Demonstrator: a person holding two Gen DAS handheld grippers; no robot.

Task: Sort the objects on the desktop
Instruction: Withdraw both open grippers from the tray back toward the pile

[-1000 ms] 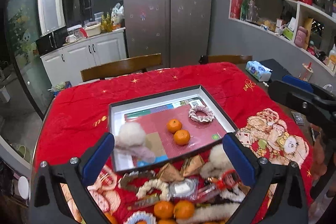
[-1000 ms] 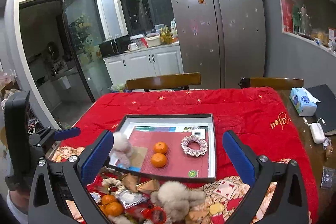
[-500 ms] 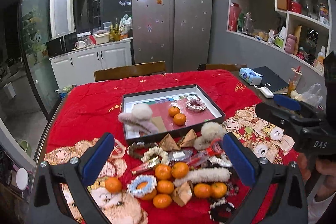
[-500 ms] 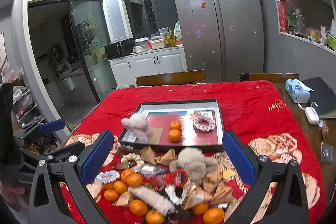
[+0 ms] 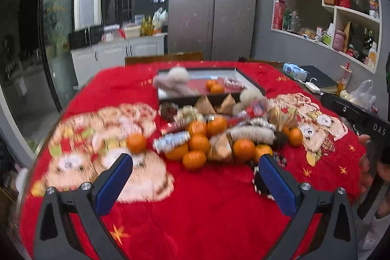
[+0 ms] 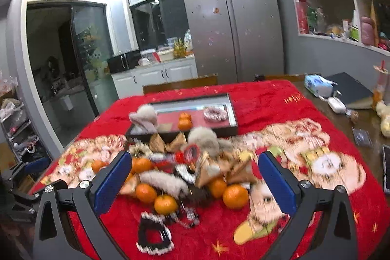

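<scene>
Red festive cloth covers the surface (image 5: pixel 207 206), where a heap of oranges (image 6: pixel 235 195), fluffy hair clips (image 6: pixel 163 183) and wrapped packets (image 5: pixel 220 148) is piled just in front of a dark tray (image 6: pixel 231 111); two oranges, a fluffy clip and a scrunchie are already held in that tray. One piece at the heap's near edge is best singled out and approached low and squarely, so neighbours are not dragged. Both the left tool (image 5: pixel 195 183) and the right tool (image 6: pixel 195 183) are seen spread wide, gripping nothing and touching nothing.
</scene>
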